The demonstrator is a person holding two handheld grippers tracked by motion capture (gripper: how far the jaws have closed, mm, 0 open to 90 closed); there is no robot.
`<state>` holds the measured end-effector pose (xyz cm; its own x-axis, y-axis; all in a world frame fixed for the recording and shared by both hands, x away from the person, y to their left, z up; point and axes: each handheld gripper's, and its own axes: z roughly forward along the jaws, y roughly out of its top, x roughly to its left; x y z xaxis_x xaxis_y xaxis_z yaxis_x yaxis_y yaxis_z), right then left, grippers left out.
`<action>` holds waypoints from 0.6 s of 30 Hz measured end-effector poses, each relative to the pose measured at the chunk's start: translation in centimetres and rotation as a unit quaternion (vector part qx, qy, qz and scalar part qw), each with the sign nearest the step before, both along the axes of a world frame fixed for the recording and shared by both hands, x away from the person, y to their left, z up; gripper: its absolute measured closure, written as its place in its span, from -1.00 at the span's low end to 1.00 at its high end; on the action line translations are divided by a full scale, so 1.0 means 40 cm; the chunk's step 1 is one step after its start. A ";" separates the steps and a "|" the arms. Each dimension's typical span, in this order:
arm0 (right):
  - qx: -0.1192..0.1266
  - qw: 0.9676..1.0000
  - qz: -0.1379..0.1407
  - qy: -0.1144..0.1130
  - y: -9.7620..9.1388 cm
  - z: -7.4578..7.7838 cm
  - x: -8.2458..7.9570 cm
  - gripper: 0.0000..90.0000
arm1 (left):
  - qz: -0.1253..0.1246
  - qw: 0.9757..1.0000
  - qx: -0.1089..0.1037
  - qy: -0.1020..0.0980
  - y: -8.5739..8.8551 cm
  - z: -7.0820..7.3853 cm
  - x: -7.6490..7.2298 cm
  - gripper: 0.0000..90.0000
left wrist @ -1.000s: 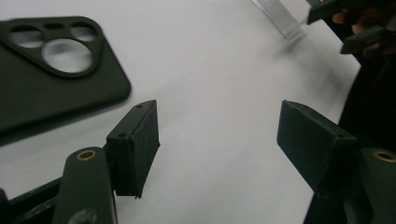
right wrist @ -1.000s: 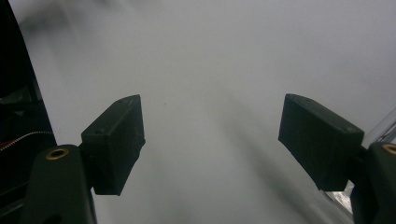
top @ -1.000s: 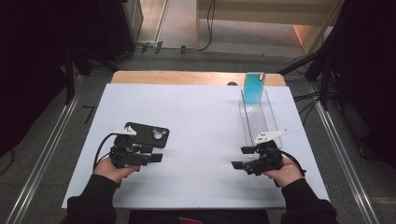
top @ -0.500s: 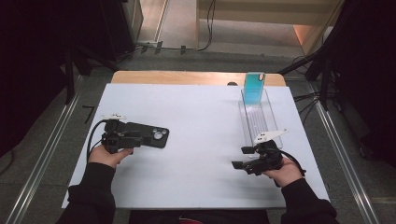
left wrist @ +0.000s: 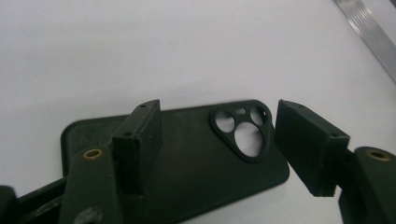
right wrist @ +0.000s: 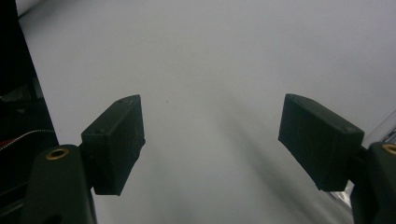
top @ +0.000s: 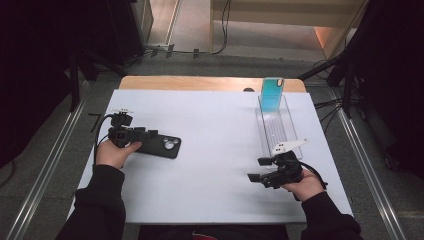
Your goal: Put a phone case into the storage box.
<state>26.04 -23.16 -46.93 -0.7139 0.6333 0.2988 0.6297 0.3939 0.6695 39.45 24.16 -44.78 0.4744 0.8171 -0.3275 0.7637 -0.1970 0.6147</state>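
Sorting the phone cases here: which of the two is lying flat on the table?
The black phone case by the left tongs lies flat; the teal phone case stands upright in the clear rack.

matt black rubbery phone case (left wrist: 187, 168)

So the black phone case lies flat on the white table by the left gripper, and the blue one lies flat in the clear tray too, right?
Not quite. The blue phone case stands upright at the far end of the clear tray, as the high view shows. The black phone case does lie flat on the white table by the left gripper.
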 end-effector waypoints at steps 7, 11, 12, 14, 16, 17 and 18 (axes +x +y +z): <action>-0.004 1.000 -0.003 -0.002 -0.004 -0.002 -0.008 -0.54 | 0.024 0.999 0.016 0.018 0.008 -0.020 0.057 -0.02; -0.013 1.000 -0.004 -0.002 -0.007 -0.004 -0.016 -0.54 | 0.032 0.999 0.037 0.008 0.013 -0.036 0.076 0.40; -0.013 1.000 -0.006 0.000 -0.008 -0.004 -0.018 -0.54 | 0.026 0.999 0.032 0.007 0.017 -0.039 0.080 0.56; -0.011 1.000 -0.007 0.000 -0.011 -0.003 -0.023 -0.54 | 0.026 0.999 0.030 0.002 0.023 -0.044 0.087 0.88; -0.012 1.000 -0.009 0.000 -0.013 -0.003 -0.026 -0.54 | 0.028 0.999 0.035 0.005 0.028 -0.056 0.099 1.00; -0.012 1.000 -0.008 -0.001 -0.014 -0.003 -0.028 -0.54 | 0.030 0.999 0.041 0.010 0.030 -0.064 0.104 1.00; -0.013 1.000 -0.009 -0.001 -0.015 -0.003 -0.029 -0.54 | 0.032 0.998 0.047 0.013 0.031 -0.072 0.108 1.00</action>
